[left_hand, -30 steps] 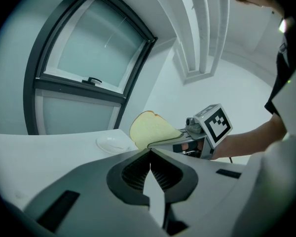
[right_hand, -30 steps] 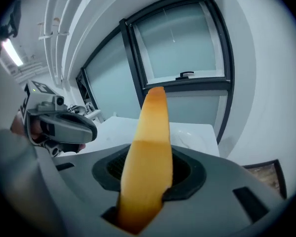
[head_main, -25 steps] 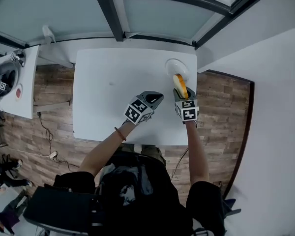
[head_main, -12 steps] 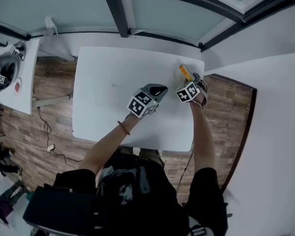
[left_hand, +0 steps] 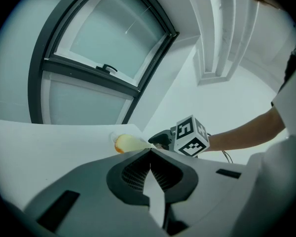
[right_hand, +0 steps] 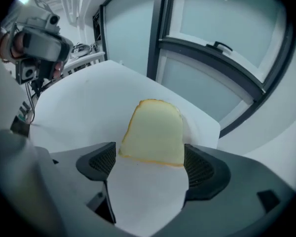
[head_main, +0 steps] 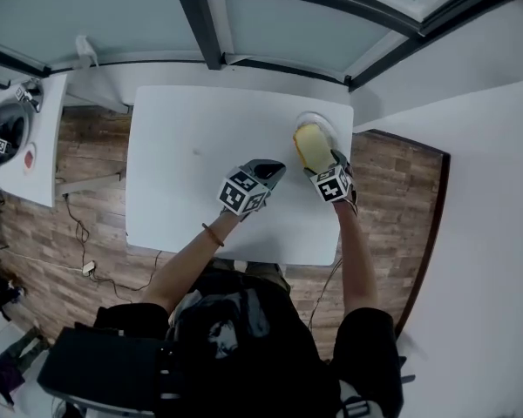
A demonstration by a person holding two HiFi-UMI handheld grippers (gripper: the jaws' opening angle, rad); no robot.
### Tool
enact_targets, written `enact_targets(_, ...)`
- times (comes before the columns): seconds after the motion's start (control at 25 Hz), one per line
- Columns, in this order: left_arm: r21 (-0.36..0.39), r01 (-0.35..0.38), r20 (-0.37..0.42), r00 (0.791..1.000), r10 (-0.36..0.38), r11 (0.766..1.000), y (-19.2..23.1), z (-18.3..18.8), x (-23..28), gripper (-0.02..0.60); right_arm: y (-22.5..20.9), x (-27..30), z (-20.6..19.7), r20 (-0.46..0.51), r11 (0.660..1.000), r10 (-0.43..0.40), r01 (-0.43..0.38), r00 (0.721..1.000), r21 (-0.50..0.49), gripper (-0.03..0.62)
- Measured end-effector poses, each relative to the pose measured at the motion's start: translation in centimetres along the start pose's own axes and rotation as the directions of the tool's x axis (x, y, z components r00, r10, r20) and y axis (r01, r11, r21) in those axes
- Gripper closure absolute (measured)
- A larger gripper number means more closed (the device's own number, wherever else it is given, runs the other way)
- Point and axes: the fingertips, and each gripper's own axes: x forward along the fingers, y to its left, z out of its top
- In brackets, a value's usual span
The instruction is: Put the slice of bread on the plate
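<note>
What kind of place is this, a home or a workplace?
Probably a lab or office room, not a kitchen: a plain white table, glass panels in dark frames, and a side bench with marker-tagged equipment.

The slice of bread (head_main: 312,148) is lying on the plate (head_main: 309,116) at the table's (head_main: 192,138) far right corner, its near edge between the right gripper's (head_main: 324,167) opening jaws, with the left gripper (head_main: 274,171) hovering to their left.

- White rectangular tabletop (head_main: 192,190), plain and smooth, standing on a wood-plank floor (head_main: 91,151).
- One round white plate (head_main: 309,117) lies on it near the far right corner.
</note>
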Motion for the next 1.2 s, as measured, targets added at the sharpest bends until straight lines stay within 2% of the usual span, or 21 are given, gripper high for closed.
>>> enact_targets(0.12, -0.014, 0.001, 0.018, 1.0, -0.001, 1.0, -0.7, -0.1, -1.1, 0.577, 1.1, -3.5, 0.6, 0.146, 0.989, -0.033, 0.011, 0.989, 0.146, 0.161)
enact_targets(0.16, -0.017, 0.004, 0.023, 1.0, -0.004, 1.0, -1.1, -0.2, -1.5, 0.577, 1.4, -5.1, 0.7, 0.2, 0.98, -0.054, 0.014, 0.978, 0.199, 0.203)
enact_targets(0.2, -0.014, 0.009, 0.025, 1.0, -0.009, 1.0, -1.6, -0.4, -1.9, 0.577, 1.7, -6.8, 0.9, 0.255, 0.968, -0.08, 0.014, 0.964, 0.252, 0.286)
enact_targets(0.24, -0.006, 0.014, 0.025, 1.0, -0.014, 1.0, -2.1, -0.5, -2.3, 0.577, 2.0, -8.6, 1.1, 0.307, 0.952, -0.107, 0.009, 0.946, 0.305, 0.362)
enact_targets(0.32, 0.017, 0.022, 0.03, 0.999, -0.022, 1.0, -3.2, -0.7, -3.2, 0.577, 2.6, -12.2, 1.2, 0.389, 0.913, -0.172, -0.001, 0.905, 0.407, 0.467)
enact_targets(0.44, 0.049, 0.025, 0.067, 0.997, -0.029, 0.998, -5.2, -0.2, -4.9, 0.577, 3.5, -17.4, 0.5, 0.449, 0.843, -0.296, 0.009, 0.843, 0.538, 0.565)
enact_targets(0.56, 0.09, 0.037, 0.094, 0.995, -0.045, 0.995, -7.6, 0.6, -6.5, 0.577, 5.0, -22.7, -0.2, 0.506, 0.766, -0.412, -0.013, 0.758, 0.643, 0.583)
enact_targets(0.64, 0.126, 0.051, 0.103, 0.993, -0.064, 0.991, -9.6, 1.1, -7.3, 0.577, 6.2, -25.7, -0.5, 0.519, 0.744, -0.471, 0.006, 0.714, 0.668, 0.585)
enact_targets(0.72, 0.18, 0.058, 0.114, 0.99, -0.079, 0.982, -11.5, 1.5, -8.1, 0.577, 7.7, -27.3, -0.7, 0.518, 0.742, -0.493, 0.026, 0.699, 0.67, 0.585)
enact_targets(0.84, 0.262, 0.056, 0.137, 0.986, -0.095, 0.963, -13.9, 1.6, -8.8, 0.577, 9.5, -27.9, -0.9, 0.523, 0.753, -0.479, 0.023, 0.705, 0.658, 0.585)
enact_targets(0.92, 0.29, 0.044, 0.149, 0.985, -0.091, 0.956, -14.8, 1.3, -9.1, 0.577, 10.4, -28.0, -0.8, 0.53, 0.761, -0.47, 0.019, 0.706, 0.648, 0.584)
enact_targets(1.2, 0.247, 0.043, 0.16, 0.983, -0.084, 0.968, -15.8, 0.0, -10.1, 0.577, 12.9, -29.1, 0.8, 0.592, 0.815, -0.408, -0.016, 0.695, 0.58, 0.583)
